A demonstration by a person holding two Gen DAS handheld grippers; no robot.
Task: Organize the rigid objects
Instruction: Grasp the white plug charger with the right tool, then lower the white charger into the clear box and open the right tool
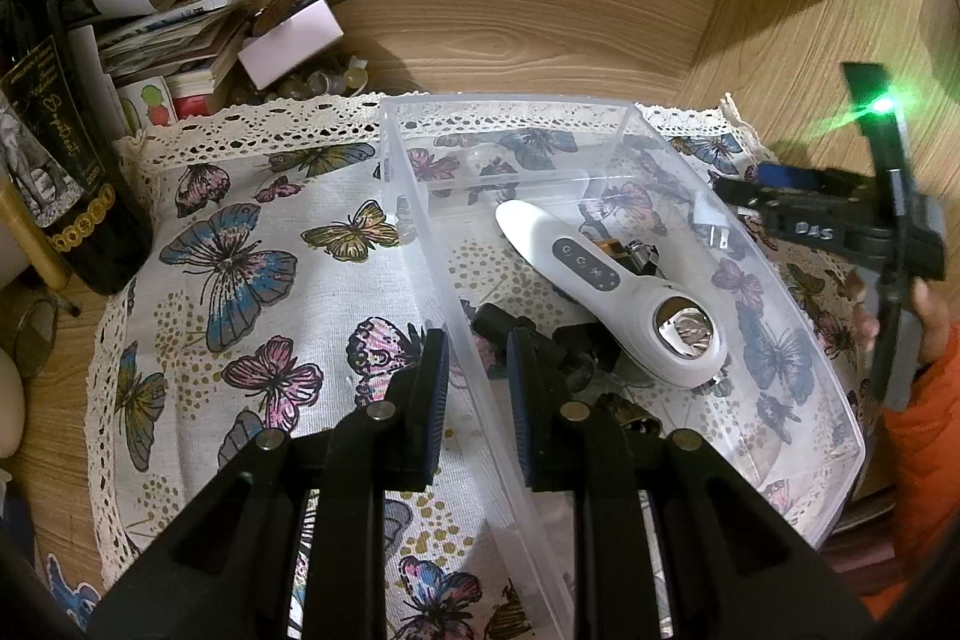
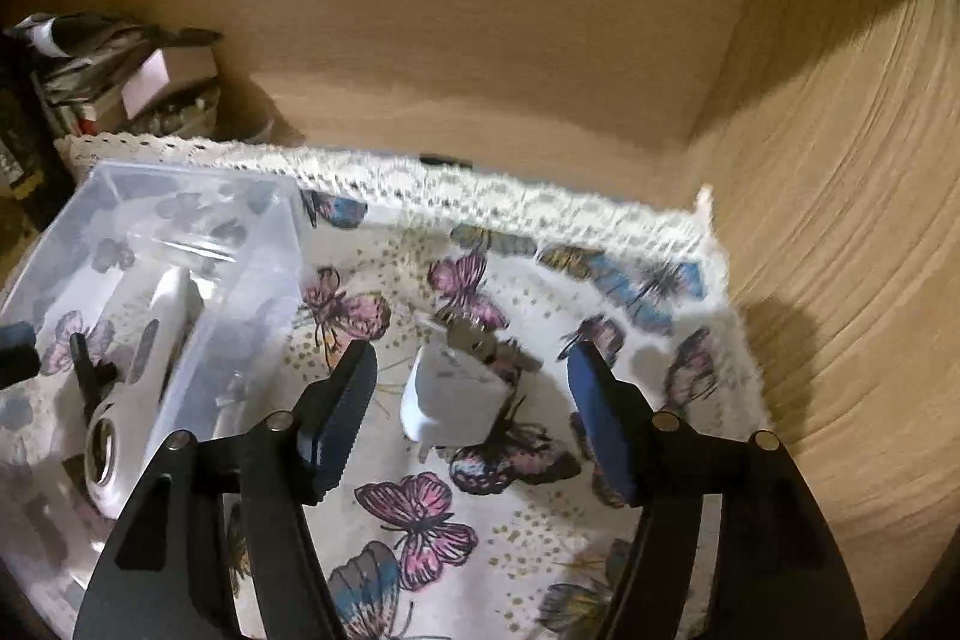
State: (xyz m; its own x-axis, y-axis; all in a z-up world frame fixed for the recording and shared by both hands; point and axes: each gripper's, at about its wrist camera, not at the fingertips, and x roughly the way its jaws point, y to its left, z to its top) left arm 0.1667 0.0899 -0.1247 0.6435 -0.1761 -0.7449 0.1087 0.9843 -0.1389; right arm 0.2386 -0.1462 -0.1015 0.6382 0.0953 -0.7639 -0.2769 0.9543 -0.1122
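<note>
The left gripper (image 1: 477,376) clamps the clear bin's (image 1: 420,196) near wall — a white handheld device (image 1: 606,280) lies inside.

"DAS" is printed on the right gripper (image 1: 744,199); the wine bottle (image 1: 57,172) label reads "2020".

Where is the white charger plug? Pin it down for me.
In the right wrist view the white charger plug lies on the butterfly cloth, outside and right of the clear bin, between the right gripper fingers, with keys just beyond.

bin wall (image 2: 264,280) left — cloth (image 2: 420,520) open, charger (image 2: 450,394) ahead
</note>
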